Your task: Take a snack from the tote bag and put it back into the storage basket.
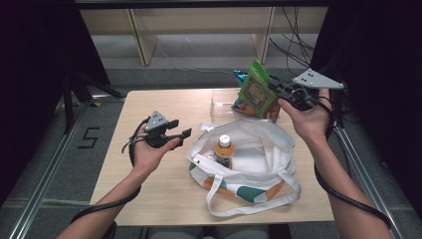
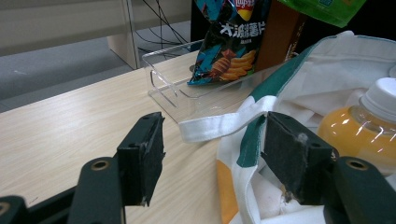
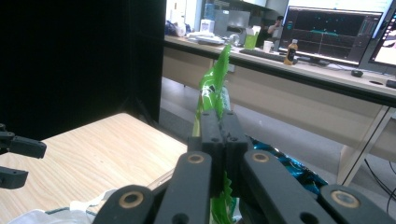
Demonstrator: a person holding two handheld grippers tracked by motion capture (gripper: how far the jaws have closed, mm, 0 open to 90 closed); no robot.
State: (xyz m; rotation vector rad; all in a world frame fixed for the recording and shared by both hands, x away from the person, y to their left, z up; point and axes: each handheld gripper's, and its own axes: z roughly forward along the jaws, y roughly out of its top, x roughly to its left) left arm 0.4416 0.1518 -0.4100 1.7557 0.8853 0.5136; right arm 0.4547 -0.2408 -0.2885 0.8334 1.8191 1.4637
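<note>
My right claw point(image 1: 276, 89) pinches the green snack bag point(image 1: 257, 90) by its edge; it looks light, crinkly and slippery. My left claw point(image 1: 180, 128) is open and empty.

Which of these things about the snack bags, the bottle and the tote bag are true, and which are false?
1. The right hand-held gripper is shut on the green snack bag. True.
2. The orange bottle stands on the bare table. False: it sits inside the white tote bag.
3. The left hand-held gripper is open. True.
4. The blue chip bag lies in the tote bag. False: it is in the clear tray.
</note>
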